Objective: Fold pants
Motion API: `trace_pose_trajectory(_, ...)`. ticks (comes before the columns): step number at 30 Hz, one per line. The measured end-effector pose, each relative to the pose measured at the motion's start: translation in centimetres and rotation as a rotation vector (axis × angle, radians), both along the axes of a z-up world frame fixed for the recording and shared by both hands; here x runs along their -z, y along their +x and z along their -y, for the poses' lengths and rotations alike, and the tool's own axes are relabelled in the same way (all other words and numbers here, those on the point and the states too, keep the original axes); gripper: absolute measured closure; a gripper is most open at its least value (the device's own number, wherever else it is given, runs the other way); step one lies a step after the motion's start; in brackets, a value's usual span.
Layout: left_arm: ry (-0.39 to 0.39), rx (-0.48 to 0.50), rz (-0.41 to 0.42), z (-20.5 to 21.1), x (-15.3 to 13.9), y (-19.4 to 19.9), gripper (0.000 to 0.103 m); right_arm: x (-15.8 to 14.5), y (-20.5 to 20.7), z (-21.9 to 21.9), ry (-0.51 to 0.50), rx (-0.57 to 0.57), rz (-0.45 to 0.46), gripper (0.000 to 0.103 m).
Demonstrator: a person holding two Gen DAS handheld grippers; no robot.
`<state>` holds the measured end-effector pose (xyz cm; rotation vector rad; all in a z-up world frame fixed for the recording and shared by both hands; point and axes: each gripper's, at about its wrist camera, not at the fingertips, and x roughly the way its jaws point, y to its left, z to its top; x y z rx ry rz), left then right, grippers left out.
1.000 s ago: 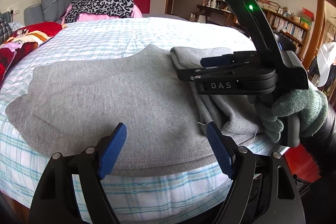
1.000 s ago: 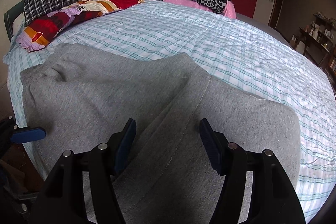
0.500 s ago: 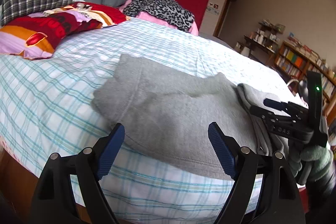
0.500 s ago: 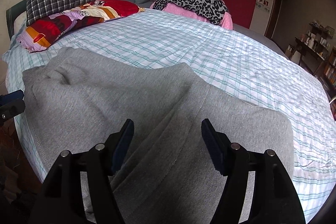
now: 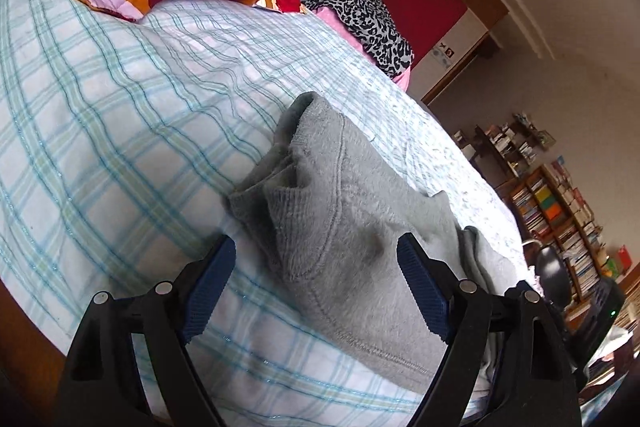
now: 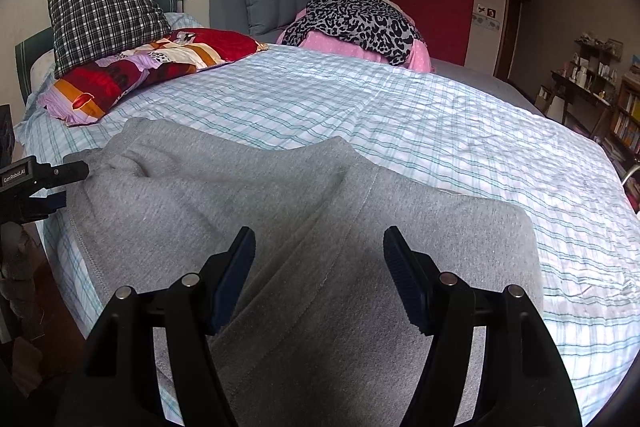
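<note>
Grey sweatpants (image 6: 256, 211) lie folded on the checked bed sheet (image 6: 440, 131) near its front edge. In the left wrist view their left end (image 5: 340, 211) shows bunched cuffs and a stitched hem. My left gripper (image 5: 316, 283) is open, its blue pads on either side of that end, just above the cloth. It also shows at the left edge of the right wrist view (image 6: 36, 179). My right gripper (image 6: 320, 275) is open and empty, hovering over the middle of the pants.
A red patterned quilt (image 6: 152, 71), a plaid pillow (image 6: 104, 19) and a leopard-print and pink pile (image 6: 356, 23) lie at the head of the bed. Bookshelves (image 5: 560, 211) stand on the right. The bed's front edge drops to the floor (image 6: 56, 331).
My left gripper has swung left along the pants to their left end and tilted. My right gripper has stayed over the middle of the pants, pulling back slightly. Both stay open.
</note>
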<state>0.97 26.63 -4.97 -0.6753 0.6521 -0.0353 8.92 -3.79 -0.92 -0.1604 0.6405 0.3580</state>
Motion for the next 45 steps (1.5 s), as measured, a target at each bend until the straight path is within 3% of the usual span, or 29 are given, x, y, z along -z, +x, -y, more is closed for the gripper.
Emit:
trace_pose_trajectory(3, -0.056, -0.001, 0.010, -0.2, 0.2, 1.3, 0.021, 0.0, -0.3, 0.7, 0.020, 0.016, 0.001, 0.035)
trace_pose_trajectory(6, -0.045, -0.011, 0.007, 0.1, 0.0, 2.2, 0.026, -0.1, -0.5, 1.3, 0.042, 0.035, 0.004, 0.035)
trace_pose_trajectory(8, -0.047, -0.009, -0.012, 0.3, 0.1, 2.9, 0.058, -0.2, -0.6, 2.0, 0.056, 0.050, 0.008, 0.035)
trace_pose_trajectory(10, -0.059, -0.023, -0.035, 0.3, 0.3, 3.4, 0.071, -0.4, -0.9, 2.8, 0.072, 0.066, 0.014, 0.035)
trace_pose_trajectory(13, -0.007, -0.019, -0.015, 1.2, -0.8, 3.5, 0.078, -0.6, -1.3, 4.3, 0.094, 0.096, 0.021, 0.035)
trace_pose_trajectory(21, 0.170, 0.076, 0.098, 6.8, -6.8, 4.0, 0.080, -0.6, -2.2, 8.6, 0.152, 0.179, 0.026, 0.035)
trace_pose_trajectory(33, 0.463, 0.371, 0.287, 23.6, -13.7, 4.2, 0.081, 0.6, -3.7, 14.2, 0.239, 0.266, 0.013, 0.035)
trace_pose_trajectory(39, 0.614, 0.539, 0.355, 33.5, -13.2, 3.2, 0.081, 0.9, -5.0, 18.0, 0.315, 0.320, 0.010, 0.035)
trace_pose_trajectory(45, 0.721, 0.680, 0.300, 41.0, -8.4, 3.3, 0.081, 1.3, -6.7, 21.9, 0.356, 0.403, 0.027, 0.035)
